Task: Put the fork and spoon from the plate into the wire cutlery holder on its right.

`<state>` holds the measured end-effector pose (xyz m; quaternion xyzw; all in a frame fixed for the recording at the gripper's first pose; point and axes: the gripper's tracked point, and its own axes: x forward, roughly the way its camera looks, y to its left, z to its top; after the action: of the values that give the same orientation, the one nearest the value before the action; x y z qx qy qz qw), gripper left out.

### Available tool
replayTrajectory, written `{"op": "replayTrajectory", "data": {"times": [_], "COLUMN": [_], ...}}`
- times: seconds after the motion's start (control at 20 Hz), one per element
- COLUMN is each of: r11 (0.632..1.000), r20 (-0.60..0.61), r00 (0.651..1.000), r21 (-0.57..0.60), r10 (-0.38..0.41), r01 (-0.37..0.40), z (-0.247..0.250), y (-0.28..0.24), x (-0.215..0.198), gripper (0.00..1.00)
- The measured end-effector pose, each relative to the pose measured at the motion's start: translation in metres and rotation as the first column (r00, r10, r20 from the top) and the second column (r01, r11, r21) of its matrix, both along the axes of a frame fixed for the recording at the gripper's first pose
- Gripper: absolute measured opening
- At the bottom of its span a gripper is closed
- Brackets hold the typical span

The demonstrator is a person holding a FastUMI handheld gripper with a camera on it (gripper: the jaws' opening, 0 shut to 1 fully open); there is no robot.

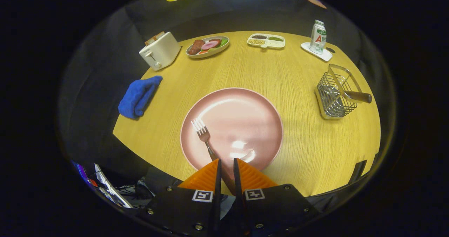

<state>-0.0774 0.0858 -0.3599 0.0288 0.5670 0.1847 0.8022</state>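
Two fingers (217, 172) nearly closed on the fork (204, 136) handle, gripper (226, 163) at bottom centre. Fork tines lie on the plate (245, 107), mid-frame. Holder (335, 93) at right, a brown handle (358, 96) leaning out.

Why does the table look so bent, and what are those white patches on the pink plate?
In the gripper view, the fisheye lens bows the table edge into a curve; the white patches on the plate are glare from overhead lights, near the fork, whose handle runs between the fingers of the hand-held gripper; the wire cutlery holder throws a soft shadow.
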Motion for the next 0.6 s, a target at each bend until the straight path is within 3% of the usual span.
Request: {"op": "replayTrajectory", "data": {"times": [0.6], "r11": [0.980], "r20": [-0.063], "r00": [0.981], "r21": [-0.065], "r10": [0.185], "r01": [-0.189], "z": [-0.027], "y": [0.020], "x": [-0.004], "gripper": [0.21]}}
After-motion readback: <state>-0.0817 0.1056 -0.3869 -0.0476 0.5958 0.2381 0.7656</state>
